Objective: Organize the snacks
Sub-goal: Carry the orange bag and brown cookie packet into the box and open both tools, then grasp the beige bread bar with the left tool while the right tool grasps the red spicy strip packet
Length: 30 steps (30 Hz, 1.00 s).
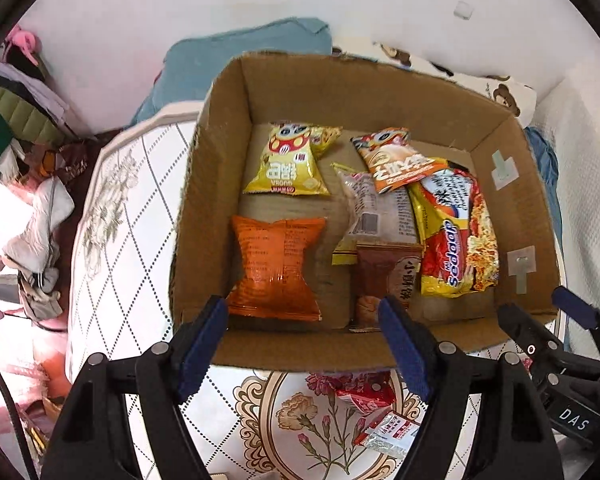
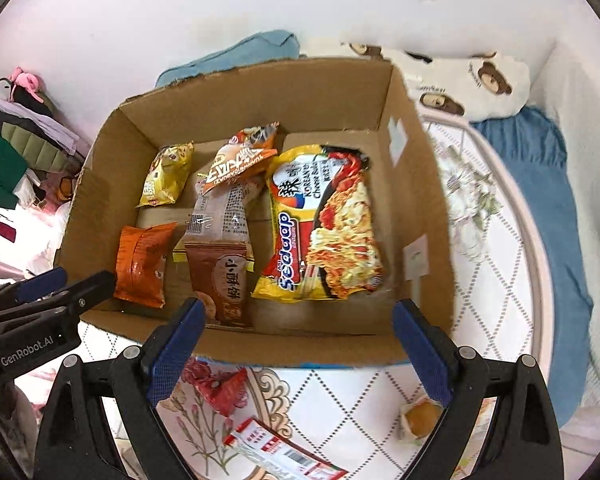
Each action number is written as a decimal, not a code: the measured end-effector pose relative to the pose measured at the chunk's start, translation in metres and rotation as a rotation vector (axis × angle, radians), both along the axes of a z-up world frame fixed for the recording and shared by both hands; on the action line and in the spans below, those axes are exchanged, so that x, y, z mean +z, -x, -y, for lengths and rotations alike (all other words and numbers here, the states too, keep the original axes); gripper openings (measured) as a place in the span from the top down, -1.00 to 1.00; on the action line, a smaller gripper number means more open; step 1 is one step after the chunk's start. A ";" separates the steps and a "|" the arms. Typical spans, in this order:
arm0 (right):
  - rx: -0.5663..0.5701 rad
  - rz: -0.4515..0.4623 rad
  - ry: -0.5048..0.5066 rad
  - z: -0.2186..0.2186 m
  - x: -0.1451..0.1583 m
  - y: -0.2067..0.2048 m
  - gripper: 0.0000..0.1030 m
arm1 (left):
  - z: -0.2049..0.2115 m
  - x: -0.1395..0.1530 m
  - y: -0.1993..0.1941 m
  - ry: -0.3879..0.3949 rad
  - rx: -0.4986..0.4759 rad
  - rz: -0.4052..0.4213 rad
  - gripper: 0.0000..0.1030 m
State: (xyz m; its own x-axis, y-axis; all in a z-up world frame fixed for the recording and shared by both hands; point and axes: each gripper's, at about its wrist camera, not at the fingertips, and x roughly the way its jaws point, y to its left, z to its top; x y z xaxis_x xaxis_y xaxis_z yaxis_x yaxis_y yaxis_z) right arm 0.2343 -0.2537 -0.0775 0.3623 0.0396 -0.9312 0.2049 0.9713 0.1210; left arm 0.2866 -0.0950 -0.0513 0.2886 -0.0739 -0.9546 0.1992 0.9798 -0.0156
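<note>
Underneath: quilted floral mattress (image 1: 120,240); cardboard box (image 1: 216,184) on top; white wall (image 1: 180,0) behind

The left gripper (image 1: 302,320) is black plastic, with blue padded fingers (image 1: 204,344) and silver round rivets on its linkage arms. The right gripper (image 2: 296,328) is built alike; white "DAS" lettering marks its body, while the left one carries "GenRobot.AI" in white.
</note>
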 end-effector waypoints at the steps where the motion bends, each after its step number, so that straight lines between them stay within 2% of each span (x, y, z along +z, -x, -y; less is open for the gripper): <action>1: 0.001 0.012 0.009 0.000 0.005 0.005 -0.87 | 0.000 0.005 0.005 0.000 -0.001 0.023 -0.48; 6: 0.008 0.094 0.076 -0.004 0.030 0.026 -0.87 | -0.002 0.027 0.024 0.021 -0.001 0.104 -0.48; 11: 0.005 0.157 0.091 -0.007 0.052 0.045 -0.87 | -0.005 0.052 0.048 0.048 -0.002 0.189 -0.48; 16: 0.002 0.205 0.060 -0.008 0.072 0.065 -0.88 | -0.010 0.067 0.067 0.078 -0.005 0.226 -0.48; 19: 0.021 0.208 0.036 -0.012 0.075 0.078 -0.88 | -0.016 0.066 0.080 0.095 -0.003 0.208 -0.48; 22: 0.082 0.164 0.019 -0.022 0.060 0.092 -0.91 | -0.028 0.053 0.099 0.096 0.017 0.177 -0.48; 24: 0.140 0.108 0.006 -0.033 0.037 0.102 -0.91 | -0.038 0.037 0.115 0.082 0.036 0.153 -0.49; 30: 0.278 -0.111 0.024 -0.065 -0.063 0.125 -0.91 | -0.085 -0.027 0.162 0.026 0.129 0.007 -0.49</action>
State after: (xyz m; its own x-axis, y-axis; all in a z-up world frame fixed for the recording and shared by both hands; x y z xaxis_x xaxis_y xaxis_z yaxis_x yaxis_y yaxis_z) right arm 0.1094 -0.1886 -0.1407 0.2363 0.1004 -0.9665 -0.0583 0.9943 0.0890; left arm 0.1249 -0.0104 -0.0782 0.3044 -0.0607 -0.9506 0.0715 0.9966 -0.0407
